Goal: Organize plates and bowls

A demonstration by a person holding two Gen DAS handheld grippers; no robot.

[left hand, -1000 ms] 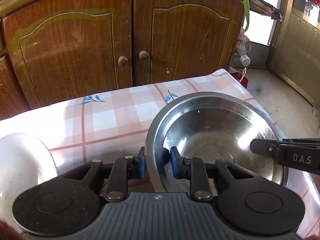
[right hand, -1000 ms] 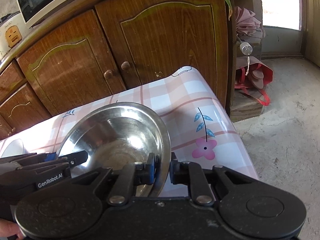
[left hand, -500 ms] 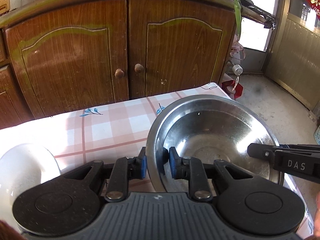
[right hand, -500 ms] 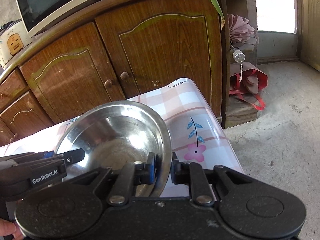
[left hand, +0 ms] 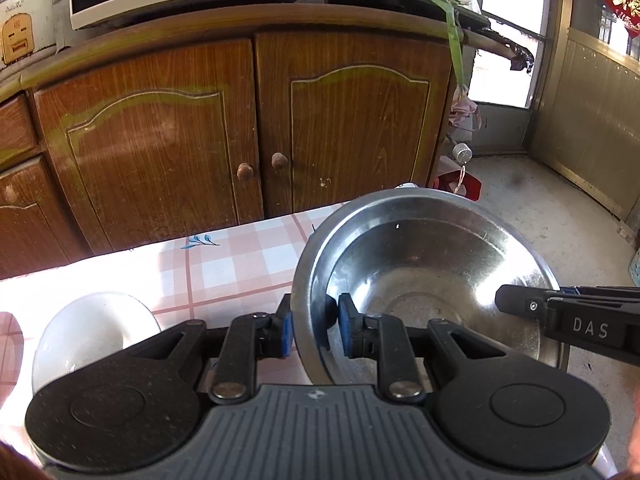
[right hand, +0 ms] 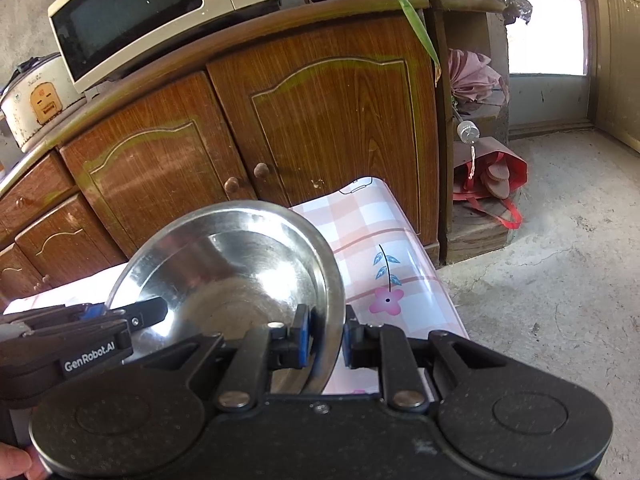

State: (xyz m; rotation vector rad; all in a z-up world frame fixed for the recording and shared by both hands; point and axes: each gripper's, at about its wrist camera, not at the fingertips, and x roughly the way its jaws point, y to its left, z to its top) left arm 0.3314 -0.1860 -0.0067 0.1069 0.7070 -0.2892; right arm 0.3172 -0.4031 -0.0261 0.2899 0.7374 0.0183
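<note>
1. My left gripper [left hand: 312, 330] pinches the left rim of the steel bowl [left hand: 432, 280], one blue-padded finger outside the wall and one inside.
2. My right gripper [right hand: 324, 334] clamps the opposite rim of the same bowl [right hand: 224, 276] the same way, the wall between its pads.
3. In the left wrist view the right gripper's fingers [left hand: 520, 302] reach in over the bowl's far edge; in the right wrist view the left gripper's fingers [right hand: 148, 312] cross its near-left rim.
4. The bowl is held between both grippers above the table [left hand: 224, 264] with its pink checked cloth, at the table's right end, mouth up and tilted slightly.
5. A white bowl [left hand: 92, 332] sits on the cloth to the left, well apart from the steel one.
6. Beyond the table stands a wooden cabinet [left hand: 248, 128] with a microwave [right hand: 152, 12] on top.
</note>
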